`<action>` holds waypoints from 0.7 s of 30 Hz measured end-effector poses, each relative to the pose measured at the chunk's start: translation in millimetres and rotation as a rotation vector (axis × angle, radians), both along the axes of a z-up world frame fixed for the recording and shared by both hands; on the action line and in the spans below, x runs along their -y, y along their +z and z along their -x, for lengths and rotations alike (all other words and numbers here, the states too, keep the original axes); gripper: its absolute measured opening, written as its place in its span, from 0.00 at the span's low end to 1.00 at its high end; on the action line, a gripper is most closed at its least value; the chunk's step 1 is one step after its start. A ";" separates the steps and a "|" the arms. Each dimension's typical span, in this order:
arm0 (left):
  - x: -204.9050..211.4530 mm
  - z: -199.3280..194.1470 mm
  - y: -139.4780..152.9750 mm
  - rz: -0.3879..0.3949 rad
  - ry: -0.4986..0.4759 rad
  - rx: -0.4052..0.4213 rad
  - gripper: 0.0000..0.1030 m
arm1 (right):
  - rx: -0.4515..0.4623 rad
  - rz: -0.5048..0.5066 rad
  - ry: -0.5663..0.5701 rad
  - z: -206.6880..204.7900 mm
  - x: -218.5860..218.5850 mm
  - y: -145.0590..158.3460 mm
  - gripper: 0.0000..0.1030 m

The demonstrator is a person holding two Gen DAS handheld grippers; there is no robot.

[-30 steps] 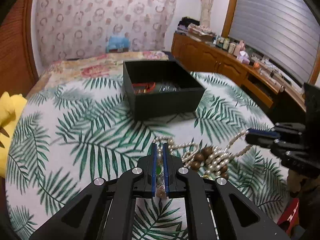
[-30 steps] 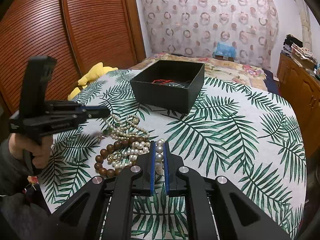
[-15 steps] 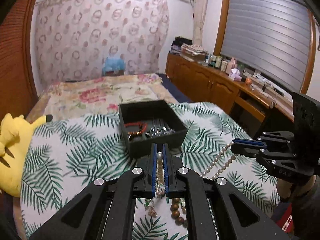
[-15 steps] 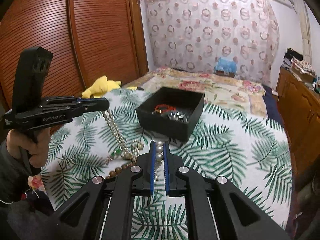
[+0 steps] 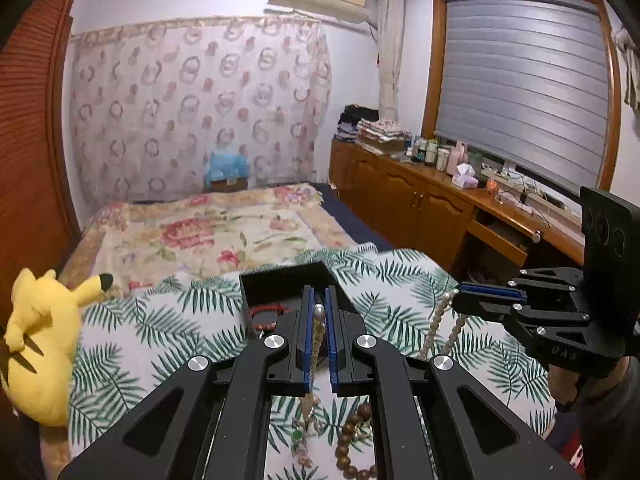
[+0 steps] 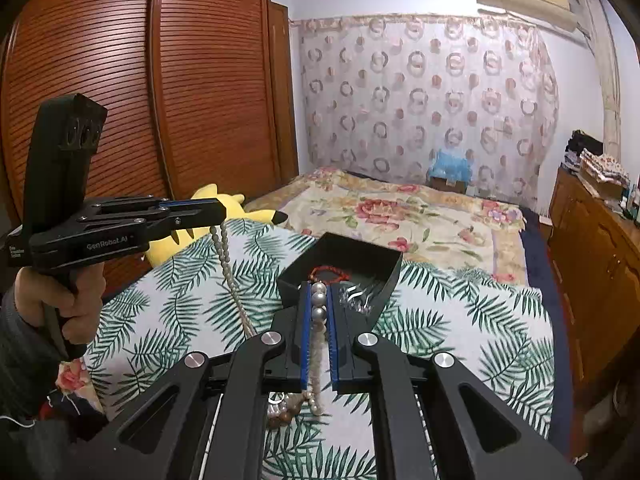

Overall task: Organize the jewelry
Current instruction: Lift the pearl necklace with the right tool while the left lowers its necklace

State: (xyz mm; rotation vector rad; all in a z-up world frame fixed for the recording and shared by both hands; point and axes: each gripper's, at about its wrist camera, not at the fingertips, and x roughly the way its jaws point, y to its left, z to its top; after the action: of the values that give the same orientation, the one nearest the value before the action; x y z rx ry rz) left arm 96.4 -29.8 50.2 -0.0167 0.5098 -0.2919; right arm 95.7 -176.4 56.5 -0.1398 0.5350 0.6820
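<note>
Both grippers are raised well above the palm-leaf cloth, each shut on the pearl necklace. My left gripper (image 5: 319, 300) pinches one end of the pearl necklace (image 5: 318, 334); it also shows in the right wrist view (image 6: 218, 216) with the strand (image 6: 228, 276) hanging from it. My right gripper (image 6: 319, 292) pinches pearls (image 6: 319, 300); it shows in the left wrist view (image 5: 456, 298) with two strands (image 5: 438, 320) hanging down. A brown wooden bead bracelet (image 5: 352, 444) and other jewelry lie below. The black box (image 6: 352, 256) ahead holds a red bracelet (image 6: 328, 272).
A yellow plush toy (image 5: 36, 344) lies at the cloth's left edge. A floral bedspread (image 5: 208, 232) stretches behind the box. A wooden cabinet run (image 5: 440, 208) stands on the right, a slatted wardrobe (image 6: 120, 100) on the left.
Both grippers have risen high above the cloth, lifting the pearl necklace out of the jewelry pile. The strand now hangs between them; the box looks farther and lower.
</note>
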 end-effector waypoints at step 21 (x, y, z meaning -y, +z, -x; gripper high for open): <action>1.9 -41.5 72.9 0.025 -0.042 0.111 0.05 | 0.058 -0.011 0.014 -52.0 -2.4 60.5 0.08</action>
State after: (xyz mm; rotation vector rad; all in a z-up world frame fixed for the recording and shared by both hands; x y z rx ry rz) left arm 137.9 -31.7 123.1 -0.0144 0.3961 -0.3384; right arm 147.7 -174.0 117.0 -0.1524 0.4748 0.6923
